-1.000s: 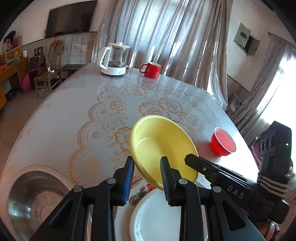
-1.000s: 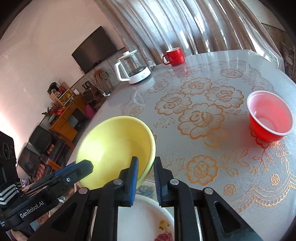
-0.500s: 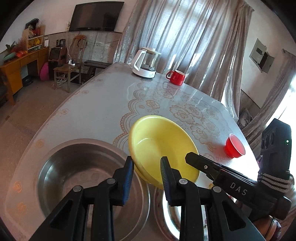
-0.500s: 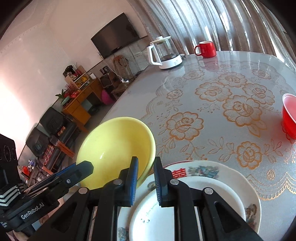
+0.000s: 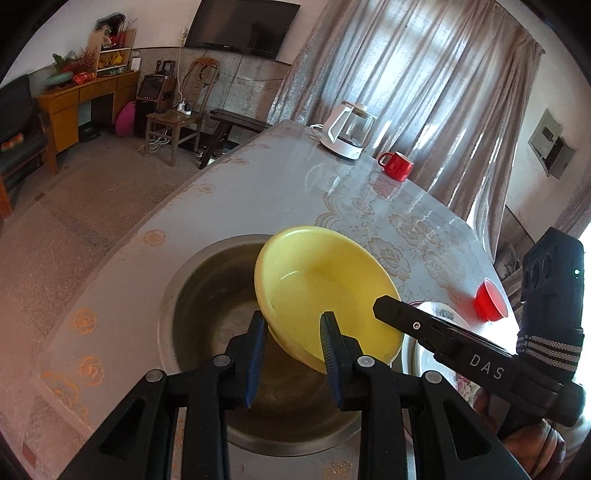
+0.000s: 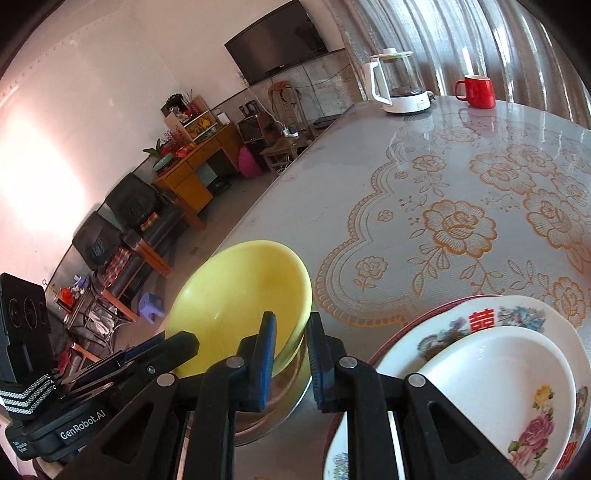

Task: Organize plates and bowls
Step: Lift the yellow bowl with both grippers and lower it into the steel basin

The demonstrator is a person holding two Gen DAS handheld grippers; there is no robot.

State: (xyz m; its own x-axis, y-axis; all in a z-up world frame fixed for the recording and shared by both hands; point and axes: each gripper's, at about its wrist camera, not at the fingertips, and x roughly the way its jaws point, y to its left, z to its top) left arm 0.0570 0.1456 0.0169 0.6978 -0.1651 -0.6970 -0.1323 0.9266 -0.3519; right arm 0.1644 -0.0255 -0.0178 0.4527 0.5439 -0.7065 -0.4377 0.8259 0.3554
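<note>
Between both grippers' fingers [image 5: 327, 354], yellow bowl's [image 5: 325, 288] rim sits pinched.

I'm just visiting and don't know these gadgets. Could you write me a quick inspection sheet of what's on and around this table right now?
Surface: table under a glossy cover with orange flower print.
Job's things: yellow bowl held tilted over a large steel basin; stack of white flowered plates beside the basin.
Clutter: glass kettle, red mug, red plastic cup.
Grippers: left gripper and right gripper each shut on the bowl's rim, at opposite sides.
Cables: power strip with cords on the wooden chair, away from the table.
Surroundings: wall television, curtains, wooden desk.
</note>
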